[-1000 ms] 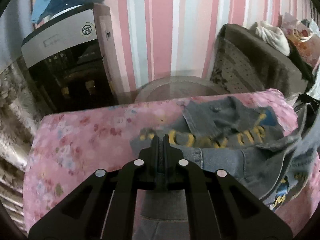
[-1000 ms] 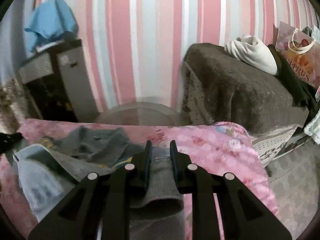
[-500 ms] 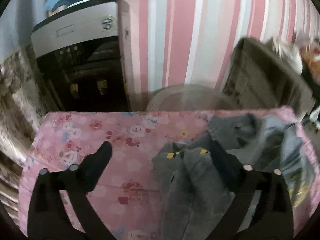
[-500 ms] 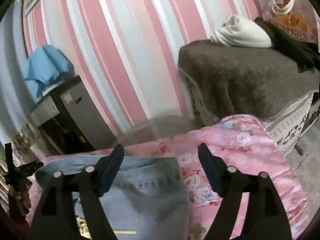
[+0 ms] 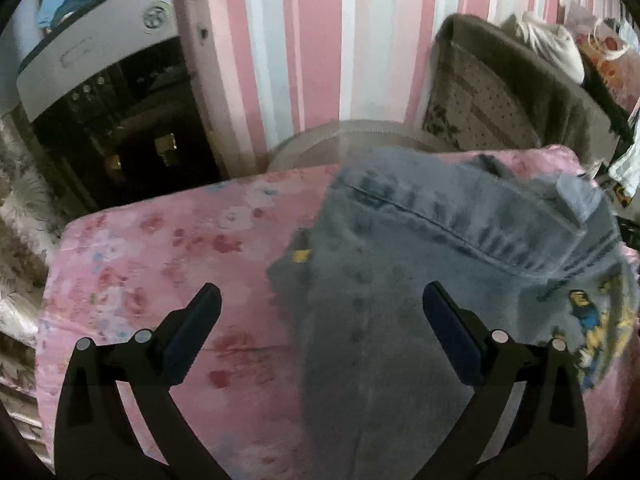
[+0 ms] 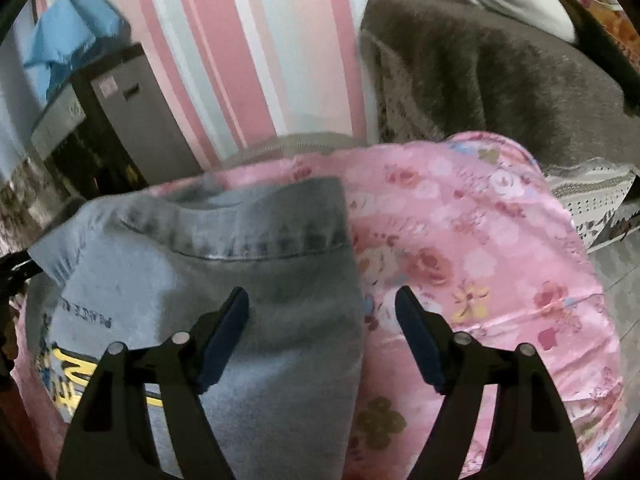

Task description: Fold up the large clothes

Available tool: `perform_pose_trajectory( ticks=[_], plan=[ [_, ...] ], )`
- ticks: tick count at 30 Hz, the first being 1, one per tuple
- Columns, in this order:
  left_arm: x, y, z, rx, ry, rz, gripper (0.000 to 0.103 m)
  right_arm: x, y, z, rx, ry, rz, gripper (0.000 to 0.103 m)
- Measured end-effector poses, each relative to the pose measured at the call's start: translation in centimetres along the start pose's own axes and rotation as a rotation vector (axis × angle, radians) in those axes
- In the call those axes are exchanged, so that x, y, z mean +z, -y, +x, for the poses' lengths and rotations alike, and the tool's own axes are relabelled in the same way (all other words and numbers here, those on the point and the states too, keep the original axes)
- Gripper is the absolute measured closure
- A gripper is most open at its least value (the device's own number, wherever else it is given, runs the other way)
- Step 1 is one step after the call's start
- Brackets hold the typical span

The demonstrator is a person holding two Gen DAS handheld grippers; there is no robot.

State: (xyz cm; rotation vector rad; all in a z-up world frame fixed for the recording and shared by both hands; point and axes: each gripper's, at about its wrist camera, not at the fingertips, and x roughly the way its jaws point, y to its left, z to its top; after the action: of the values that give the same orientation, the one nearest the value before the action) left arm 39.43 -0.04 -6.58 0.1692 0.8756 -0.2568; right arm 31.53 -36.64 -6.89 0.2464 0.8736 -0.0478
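A blue-grey denim jacket [image 5: 432, 280] with yellow and blue printed patches lies folded over on a pink floral cloth [image 5: 160, 264]. Its hem seam faces the wall. My left gripper [image 5: 320, 308] is open and empty, hovering over the jacket's left edge. In the right wrist view the same jacket [image 6: 224, 280] lies at the left on the pink cloth [image 6: 480, 264]. My right gripper [image 6: 322, 308] is open and empty, above the jacket's right edge.
A water dispenser [image 5: 104, 92] with a blue cloth on top stands at the back left by the striped wall. A brown covered sofa [image 6: 500, 80] with white clothes stands at the back right. A round grey object [image 5: 352, 136] sits behind the table.
Both grippers were shut on the denim jacket a second ago. They carried it over itself, opened and let go; the jacket now lies folded and both grippers have drawn back.
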Motion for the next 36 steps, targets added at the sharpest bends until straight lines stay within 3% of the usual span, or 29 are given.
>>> perform_pose_trajectory(
  ticks=[1,2,3,6,10,13,14,15,17,19,20,23,25,27,29,31,33,36],
  plan=[
    [-0.2,0.4,0.5,0.002,-0.003,0.004,0.017,-0.1,-0.1,0.2,0.028,-0.004,0.007,0.066],
    [-0.4,0.8,1.0,-0.01,-0.004,0.006,0.026,-0.2,-0.1,0.4,0.034,-0.004,0.011,0.078],
    [-0.7,1.1,1.6,-0.041,-0.007,-0.001,0.044,-0.1,-0.4,0.5,0.018,0.01,-0.003,0.091],
    [-0.8,1.4,0.8,0.023,0.043,0.002,0.072,0.0,-1.7,-0.7,-0.039,0.097,-0.072,0.097],
    [-0.7,-0.8,-1.4,-0.096,0.116,-0.121,0.081,0.6,-3.6,-5.6,-0.041,0.342,-0.117,0.099],
    [-0.9,-1.1,-2.6,-0.085,0.177,-0.139,0.086,0.7,-5.3,-7.8,-0.089,0.485,-0.153,0.099],
    [-1.0,-1.3,-3.2,-0.065,0.209,-0.152,0.087,1.1,-5.4,-7.5,-0.118,0.477,-0.15,0.099],
    [-0.9,-1.5,-3.4,-0.054,0.227,-0.162,0.087,1.5,-5.1,-6.3,-0.167,0.437,-0.136,0.099],
    [-0.8,-2.6,-1.3,-0.065,0.145,-0.186,0.085,1.7,-3.3,-2.5,-0.24,0.316,-0.077,0.099],
    [-1.3,-3.5,1.5,-0.082,0.037,-0.217,0.082,1.6,-1.9,0.5,-0.229,0.182,-0.038,0.099],
    [-1.5,-3.5,2.1,-0.072,0.016,-0.207,0.081,1.5,-1.6,0.8,-0.221,0.164,-0.033,0.099],
    [-1.2,-3.3,2.3,-0.052,-0.005,-0.206,0.074,1.7,-2.0,-0.1,-0.239,0.192,-0.055,0.099],
    [-1.3,-3.8,2.3,-0.037,-0.011,-0.229,0.058,1.7,-2.4,-0.4,-0.231,0.207,-0.072,0.095],
    [-1.3,-4.2,2.1,-0.025,-0.01,-0.241,0.049,1.6,-2.3,-0.7,-0.215,0.211,-0.076,0.095],
    [-1.2,-4.1,1.5,0.003,0.006,-0.222,0.045,1.8,-2.3,-1.7,-0.179,0.222,-0.066,0.086],
    [-0.8,-2.7,0.3,0.093,0.032,-0.152,0.037,1.7,-2.8,-3.3,-0.152,0.253,-0.059,0.063],
    [-0.7,-1.0,-1.2,0.175,0.066,-0.082,0.023,1.3,-4.1,-5.0,-0.139,0.277,-0.092,0.056],
    [-0.9,0.8,-3.3,0.187,0.098,-0.042,0.005,0.4,-5.9,-6.7,-0.135,0.283,-0.144,0.05]
  ],
)
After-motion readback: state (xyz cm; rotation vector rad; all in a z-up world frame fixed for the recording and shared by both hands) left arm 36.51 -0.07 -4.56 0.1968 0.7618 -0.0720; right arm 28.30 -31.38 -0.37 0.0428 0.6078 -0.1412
